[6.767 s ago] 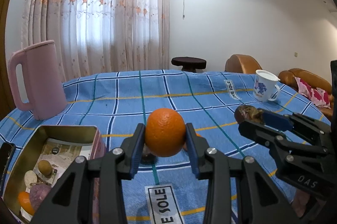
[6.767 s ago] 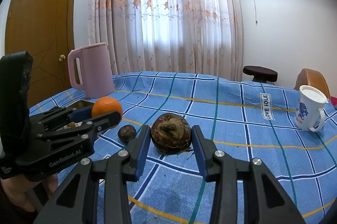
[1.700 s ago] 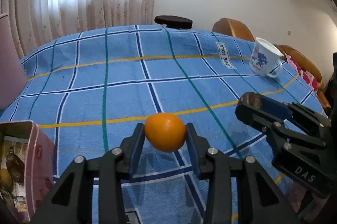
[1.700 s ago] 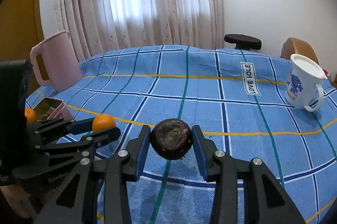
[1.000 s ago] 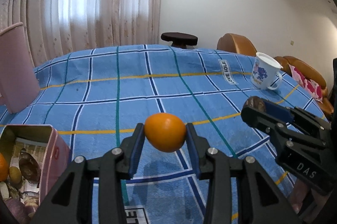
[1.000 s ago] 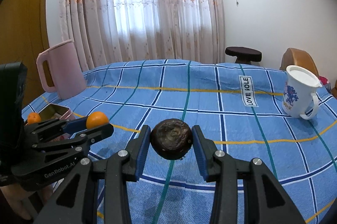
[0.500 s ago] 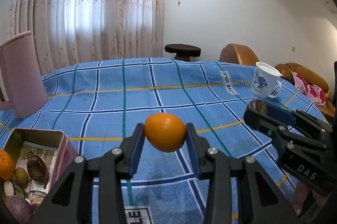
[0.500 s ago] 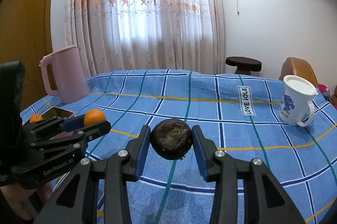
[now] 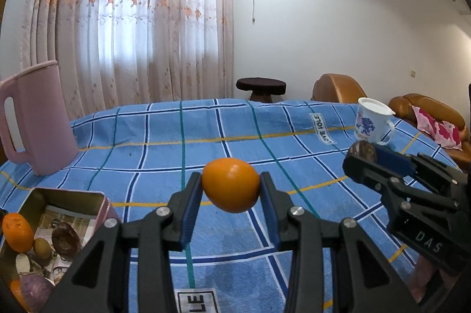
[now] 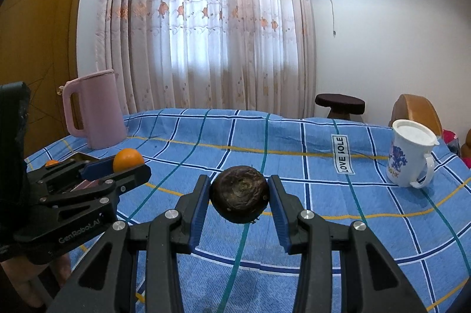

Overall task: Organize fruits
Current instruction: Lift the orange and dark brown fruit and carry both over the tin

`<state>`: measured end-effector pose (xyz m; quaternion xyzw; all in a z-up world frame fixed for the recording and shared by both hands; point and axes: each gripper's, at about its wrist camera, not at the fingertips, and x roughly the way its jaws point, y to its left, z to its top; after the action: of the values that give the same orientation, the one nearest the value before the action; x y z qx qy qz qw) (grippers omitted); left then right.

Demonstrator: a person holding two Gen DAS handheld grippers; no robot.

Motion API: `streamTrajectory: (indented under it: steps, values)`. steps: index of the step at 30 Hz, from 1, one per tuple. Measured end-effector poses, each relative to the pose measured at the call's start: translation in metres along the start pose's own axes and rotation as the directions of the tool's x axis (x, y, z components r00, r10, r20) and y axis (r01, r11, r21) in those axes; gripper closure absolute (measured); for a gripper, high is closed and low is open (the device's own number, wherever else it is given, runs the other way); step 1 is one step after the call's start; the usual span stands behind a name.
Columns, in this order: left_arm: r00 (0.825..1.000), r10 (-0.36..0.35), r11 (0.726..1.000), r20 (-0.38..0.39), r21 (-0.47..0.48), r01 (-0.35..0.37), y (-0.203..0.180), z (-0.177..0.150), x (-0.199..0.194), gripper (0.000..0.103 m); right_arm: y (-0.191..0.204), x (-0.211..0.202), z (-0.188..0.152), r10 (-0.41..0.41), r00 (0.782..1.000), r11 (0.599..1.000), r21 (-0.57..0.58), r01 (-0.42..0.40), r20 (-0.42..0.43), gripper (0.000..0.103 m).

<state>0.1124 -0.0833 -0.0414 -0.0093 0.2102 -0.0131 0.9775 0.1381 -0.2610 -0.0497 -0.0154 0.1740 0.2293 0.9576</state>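
1. The table [image 9: 164, 133] fills the room's middle, draped in a blue checked cloth with a woven, slightly ribbed look. Both grippers have risen since a second or two ago, and the views now tilt up toward the curtains, so both fruits ride well clear of the cloth.
2. A pink plastic jug [image 9: 35, 118], smooth and tall, stands at the far left of the table.
3. The open tin box [image 9: 73, 193], rectangular with shiny gold walls, has come back into the left wrist view at the lower left, already holding an orange, some brown fruits and a purple one. I'd judge both held fruits are bound for it.
4. A glossy white mug [image 10: 410, 155] with a blue print sits at the table's right side, apart from the work.
5. The left gripper [image 9: 231, 189] is clamped on a mandarin [image 9: 231, 185], smooth, oval and bright orange, carried above the cloth just right of the box.
6. The right gripper [image 10: 240, 195] pinches a dark brown round fruit [image 10: 240, 193], wrinkled and matte, possibly a passion fruit, held in the air farther right.
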Motion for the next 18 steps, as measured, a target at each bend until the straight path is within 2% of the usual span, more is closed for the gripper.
streamTrajectory:
  steps: [9, 14, 18]
  values:
    - [0.999, 0.031, 0.999, 0.023, 0.008, -0.031, 0.0, -0.001, -0.006, 0.062, 0.004, -0.003, 0.001, 0.013, 1.0, 1.0, -0.011, -0.012, 0.014, 0.061]
    - [1.0, 0.018, 1.0, -0.001, -0.006, -0.018, 0.008, -0.003, -0.009, 0.062, 0.015, -0.002, 0.0, 0.027, 0.999, 0.999, -0.027, -0.028, -0.018, 0.061]
    - [0.999, 0.006, 1.0, -0.031, -0.018, -0.007, 0.021, -0.008, -0.019, 0.062, 0.035, 0.0, -0.001, 0.079, 0.996, 0.996, -0.038, -0.081, -0.047, 0.061]
